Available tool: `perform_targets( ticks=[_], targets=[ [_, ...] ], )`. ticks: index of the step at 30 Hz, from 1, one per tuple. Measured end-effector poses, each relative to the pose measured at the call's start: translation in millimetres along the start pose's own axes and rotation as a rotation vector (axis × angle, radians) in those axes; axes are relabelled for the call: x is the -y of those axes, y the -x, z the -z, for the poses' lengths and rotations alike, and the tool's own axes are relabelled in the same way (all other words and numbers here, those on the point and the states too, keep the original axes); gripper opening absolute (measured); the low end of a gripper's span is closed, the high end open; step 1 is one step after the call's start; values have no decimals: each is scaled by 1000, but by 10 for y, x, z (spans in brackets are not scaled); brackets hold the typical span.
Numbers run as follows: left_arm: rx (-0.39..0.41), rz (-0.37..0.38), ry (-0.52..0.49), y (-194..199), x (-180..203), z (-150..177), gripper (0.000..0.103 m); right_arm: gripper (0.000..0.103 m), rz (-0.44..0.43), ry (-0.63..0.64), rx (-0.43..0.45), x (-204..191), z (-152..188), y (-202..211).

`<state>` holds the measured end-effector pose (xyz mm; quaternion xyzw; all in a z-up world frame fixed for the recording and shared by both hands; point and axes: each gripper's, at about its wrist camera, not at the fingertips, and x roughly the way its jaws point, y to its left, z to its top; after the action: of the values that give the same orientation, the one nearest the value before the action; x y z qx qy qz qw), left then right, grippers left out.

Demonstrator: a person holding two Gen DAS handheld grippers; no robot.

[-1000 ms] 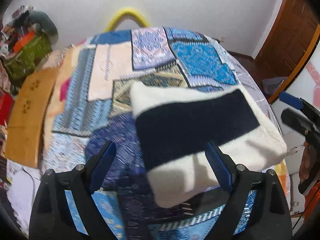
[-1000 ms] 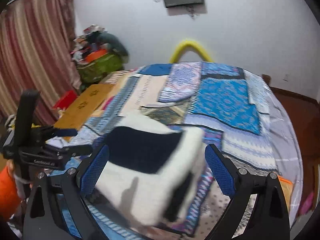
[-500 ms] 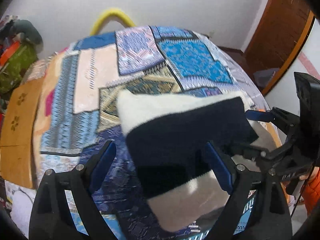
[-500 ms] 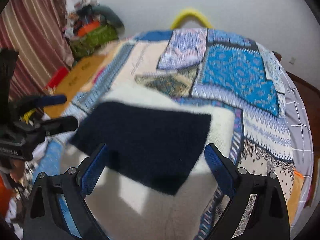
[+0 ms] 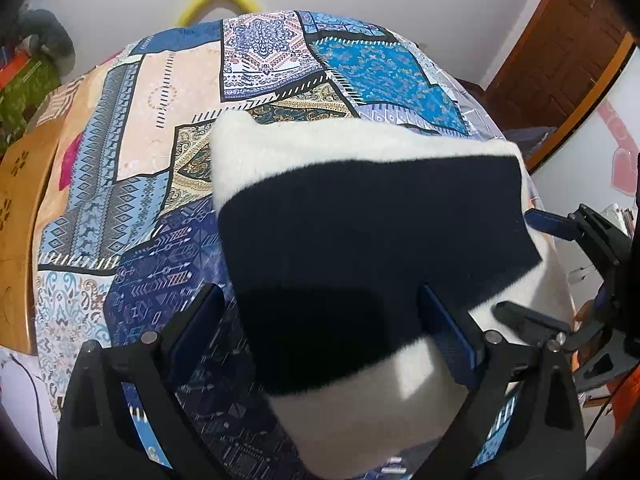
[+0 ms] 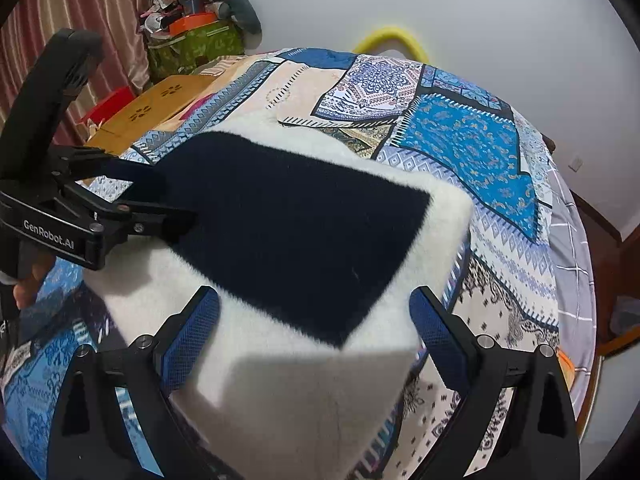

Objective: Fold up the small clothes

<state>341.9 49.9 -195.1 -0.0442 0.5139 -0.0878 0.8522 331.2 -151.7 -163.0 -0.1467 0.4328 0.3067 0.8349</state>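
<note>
A fluffy white garment with a broad navy band (image 5: 360,240) lies flat on a bed covered by a blue patchwork bedspread (image 5: 132,184), taking up the centre of both wrist views. In the left wrist view, the left gripper (image 5: 320,332) hovers over the garment's near left part with its jaws spread wide; they have just been opening, and the blue pads (image 5: 448,332) do not press on the cloth, which lies below and between them. The right gripper (image 5: 532,264) enters at 3 o'clock, its two fingers straddling the garment's right edge. In the right wrist view, the right gripper (image 6: 316,336) also stands released, jaws wide, above the near white hem, nothing clamped. The left gripper (image 6: 168,196) comes in from 9 o'clock, its fingers reaching over the navy band; whether the tips touch the fleece is hard to tell against the dark cloth. A person's fingertips (image 6: 28,284) show at 8 o'clock under that gripper's body. A wooden board (image 6: 152,112) lies at the bed's edge at 10 o'clock, a yellow hoop (image 6: 392,40) at 12 o'clock against the white wall.
</note>
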Motion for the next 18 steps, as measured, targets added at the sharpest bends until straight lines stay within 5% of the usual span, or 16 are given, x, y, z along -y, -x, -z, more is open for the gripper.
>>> perform_targets(
  ticks=[10,18],
  targets=[
    [27,-28,-10,241,-49,283,99,94,-58,-198,-38,387,331,113],
    [42,-29,61,492,-276,437,98,94,-48,-235,-25,436,474,284]
  ],
)
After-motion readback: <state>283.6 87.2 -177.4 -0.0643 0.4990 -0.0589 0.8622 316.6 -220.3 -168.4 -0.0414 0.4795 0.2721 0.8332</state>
